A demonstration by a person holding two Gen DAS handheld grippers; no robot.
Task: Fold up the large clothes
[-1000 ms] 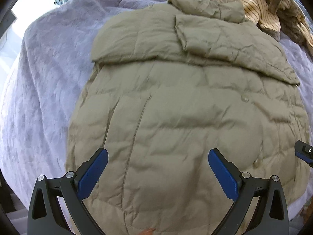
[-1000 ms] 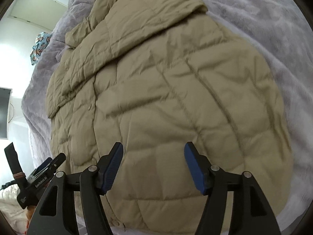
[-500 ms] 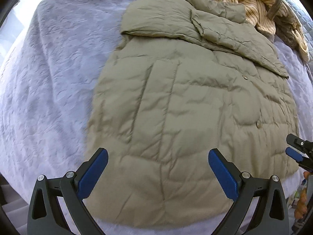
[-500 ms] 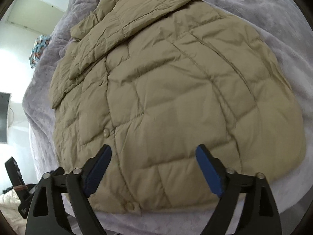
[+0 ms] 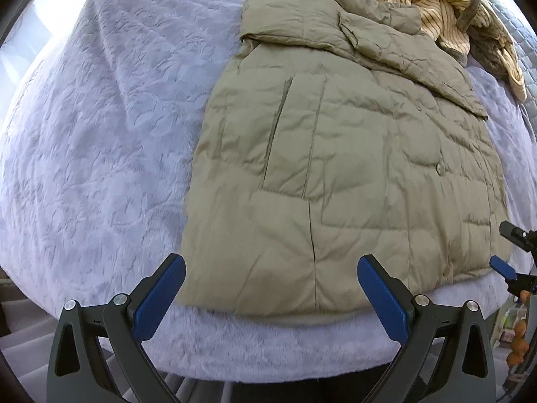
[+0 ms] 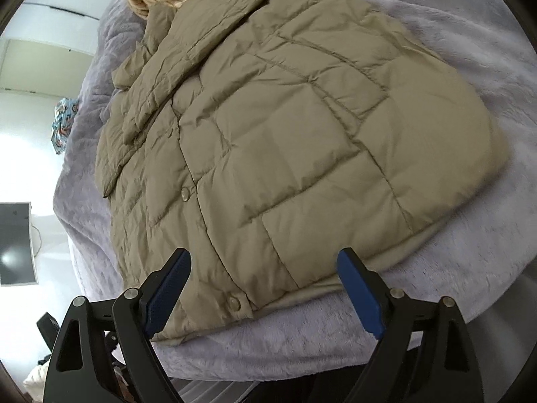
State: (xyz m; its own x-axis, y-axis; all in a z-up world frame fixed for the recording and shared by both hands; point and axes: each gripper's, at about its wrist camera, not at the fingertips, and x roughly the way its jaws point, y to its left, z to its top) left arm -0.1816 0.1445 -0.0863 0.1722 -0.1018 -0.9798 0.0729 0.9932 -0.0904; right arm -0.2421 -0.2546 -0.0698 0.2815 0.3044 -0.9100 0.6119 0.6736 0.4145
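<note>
From the left wrist, a khaki padded jacket (image 5: 349, 168) lies flat on a grey-lilac fleecy blanket (image 5: 100, 134) spread over a bed, its hem toward the camera and its sleeves folded across the top by the collar. A striped yellow garment (image 5: 436, 3) is heaped just beyond the collar, touching it. The left gripper (image 5: 272, 297) hangs over the near edge of the bed with its jaws wide apart and nothing between them, one blue pad (image 5: 159, 297) close to the hem's left corner. At the right edge, part of the other gripper shows beside the hem. From the right wrist, the jacket (image 6: 302, 141) fills the frame, snap buttons (image 6: 184, 195) running down its front. The right gripper (image 6: 265, 297) is also spread open and empty, just short of the hem. The jacket looks light, puffy and soft, with a smooth shell that will likely slip and spring back. A deep pinch on the two hem corners should hold best, taking both layers at once.
</note>
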